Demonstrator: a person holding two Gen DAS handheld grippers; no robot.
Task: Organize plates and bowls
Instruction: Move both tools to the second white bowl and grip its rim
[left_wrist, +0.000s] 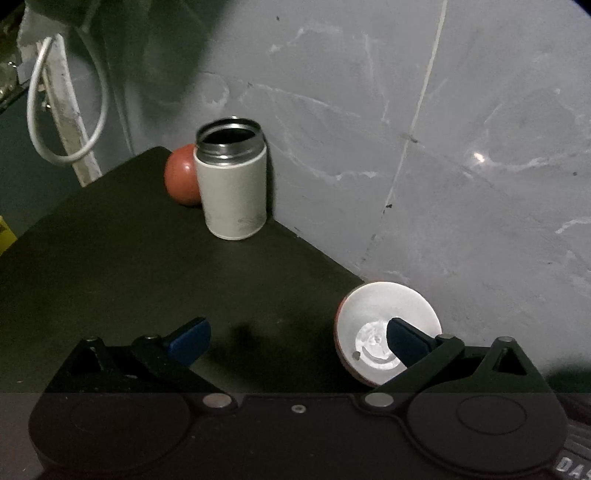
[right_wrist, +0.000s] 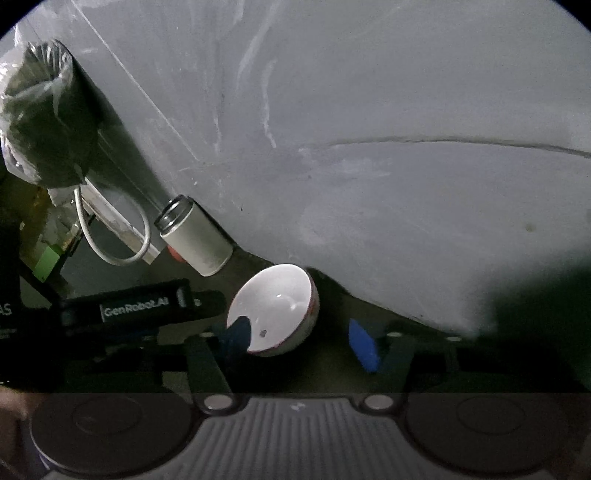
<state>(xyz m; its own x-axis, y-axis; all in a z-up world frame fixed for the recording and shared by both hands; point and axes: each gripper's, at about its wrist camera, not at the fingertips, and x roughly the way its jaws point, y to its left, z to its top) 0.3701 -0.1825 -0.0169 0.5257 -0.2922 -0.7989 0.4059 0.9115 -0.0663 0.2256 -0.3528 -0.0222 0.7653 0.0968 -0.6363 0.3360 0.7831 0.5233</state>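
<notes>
A single white bowl (left_wrist: 384, 325) with a red outside is seen tilted at the far edge of the dark desk (left_wrist: 147, 251), against the grey wall (left_wrist: 443, 147). The left gripper (left_wrist: 297, 338) is spread wide, its right finger (left_wrist: 404, 343) lying over the bowl's inside without a visible clamp. In the left wrist view alone, one red ball (left_wrist: 181, 175) is fully shown at the far corner, touching one open white flask (left_wrist: 232, 184). Only in the right wrist view are a plastic-wrapped bundle (right_wrist: 37, 110) and the left gripper's black body (right_wrist: 147, 304) shown. The right gripper (right_wrist: 301, 341) is also held wide, the bowl lying between its two blue fingers (right_wrist: 364, 345); contact cannot be told.
</notes>
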